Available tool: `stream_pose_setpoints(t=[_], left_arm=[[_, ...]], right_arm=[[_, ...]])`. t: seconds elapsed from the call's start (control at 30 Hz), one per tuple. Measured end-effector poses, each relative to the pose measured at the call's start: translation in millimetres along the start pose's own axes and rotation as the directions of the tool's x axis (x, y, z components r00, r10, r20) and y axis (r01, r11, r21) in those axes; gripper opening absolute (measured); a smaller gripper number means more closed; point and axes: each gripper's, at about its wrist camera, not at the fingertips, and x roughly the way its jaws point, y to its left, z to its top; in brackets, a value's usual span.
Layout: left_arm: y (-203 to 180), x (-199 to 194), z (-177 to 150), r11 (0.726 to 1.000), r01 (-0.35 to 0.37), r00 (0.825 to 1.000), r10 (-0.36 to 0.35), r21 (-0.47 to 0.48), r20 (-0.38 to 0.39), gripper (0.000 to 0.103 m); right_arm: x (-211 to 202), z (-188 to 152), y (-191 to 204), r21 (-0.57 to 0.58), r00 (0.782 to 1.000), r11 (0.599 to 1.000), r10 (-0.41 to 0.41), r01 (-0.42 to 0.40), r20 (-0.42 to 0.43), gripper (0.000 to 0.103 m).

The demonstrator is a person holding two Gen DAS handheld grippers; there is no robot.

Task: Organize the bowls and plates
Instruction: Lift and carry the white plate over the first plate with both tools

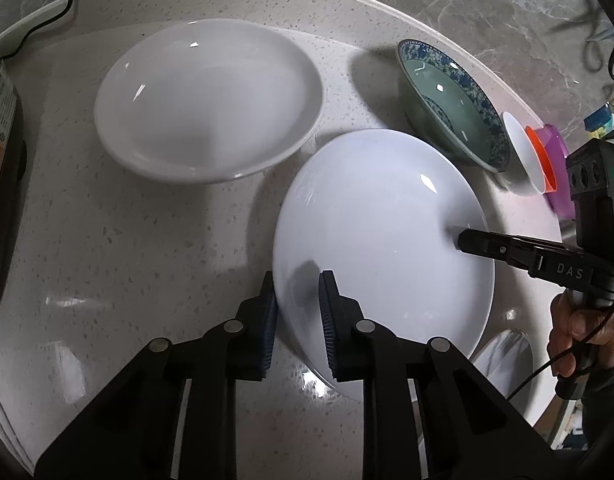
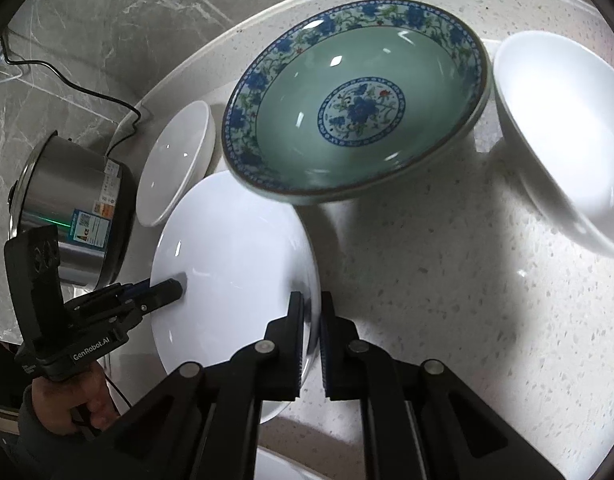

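In the left wrist view, an empty white dish (image 1: 207, 104) sits upper left; the empty white plate (image 1: 383, 240) at centre is clamped by the left gripper (image 1: 298, 312) and right gripper (image 1: 461, 240) on opposite rims; the empty blue-patterned bowl (image 1: 455, 108) lies upper right.

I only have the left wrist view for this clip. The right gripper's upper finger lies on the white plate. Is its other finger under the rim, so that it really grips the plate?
Observer: Yes. In the right wrist view the right gripper has the rim of the white plate pinched between its pads, one finger on each side.
Operator: I see the patterned bowl nearly edge-on. What is at its bottom?
Observer: The patterned bowl has a round blue flower medallion on a plain green inside.
Operator: What is the dark appliance at my left edge?
Observer: It is a cooker with a brushed steel body and a green light on its front.
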Motion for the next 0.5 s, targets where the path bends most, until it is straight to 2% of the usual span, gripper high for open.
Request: stream_pose_setpoints(t=[0.27, 0.5], left_arm=[[2, -9, -10, 0.999, 0.018, 1.0, -0.018, -0.032, 0.001, 0.018], [-4, -40, -6, 0.999, 0.029, 0.999, -0.028, -0.02, 0.032, 0.018]], right_arm=[[-3, -3, 9, 0.015, 1.0, 1.0, -0.001, 0.001, -0.001, 0.009], [-18, 0, 20, 0.002, 1.0, 1.0, 0.006, -0.006, 0.015, 0.009]])
